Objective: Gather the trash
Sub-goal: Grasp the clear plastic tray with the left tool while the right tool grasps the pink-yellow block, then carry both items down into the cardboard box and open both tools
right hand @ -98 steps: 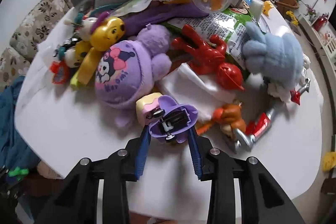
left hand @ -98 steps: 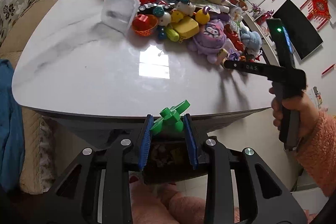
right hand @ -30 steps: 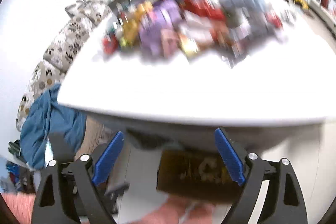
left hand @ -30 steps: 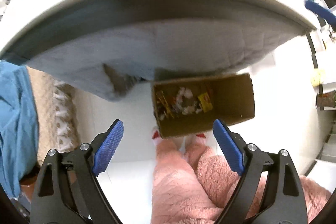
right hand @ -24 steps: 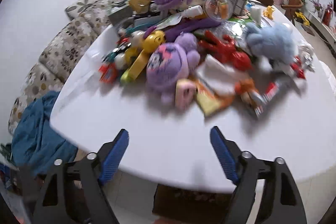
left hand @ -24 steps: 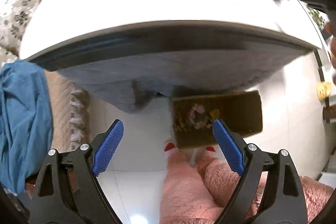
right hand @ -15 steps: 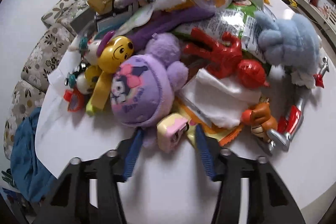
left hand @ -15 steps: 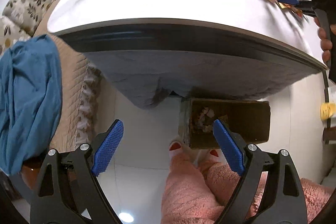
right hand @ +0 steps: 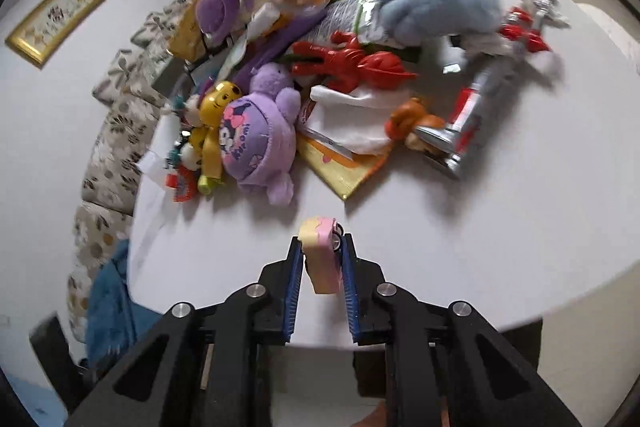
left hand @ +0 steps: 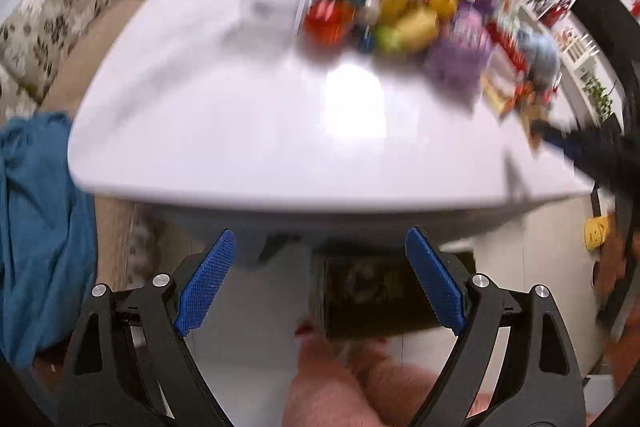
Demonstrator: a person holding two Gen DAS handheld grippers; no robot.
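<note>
My right tongs (right hand: pixel 320 269) are now clamped on a small pink-and-yellow toy (right hand: pixel 319 255), lifted off the white table (right hand: pixel 460 227) just in front of the heap. Half a second ago that toy lay against the purple plush (right hand: pixel 256 143) with my right jaws spread either side of it; the gap it left beside the yellow card (right hand: pixel 340 171) is now bare tabletop. A small wheel shows at the toy's right side, pressed against the blue pad.

My left tongs (left hand: pixel 320 283) are spread wide and hold nothing. A second ago they hung over the cardboard box (left hand: pixel 372 301) on the floor; now the view has swung up to take in the table (left hand: pixel 280 131) again, badly smeared by the motion, with the box dark and low between the pads. I judge the left hand's last drop is finished and it is free for another pick.

The box sits under the near table edge, by my pink-trousered legs (left hand: pixel 340 383); scraps show inside it, too blurred to name. In the right view only a dark corner of it peeps out below the table rim.

By my reckoning the next step is to carry the toy back over the edge and down to that box. The pile of toys and wrappers behind it looks barely dented, so much collecting remains.
</note>
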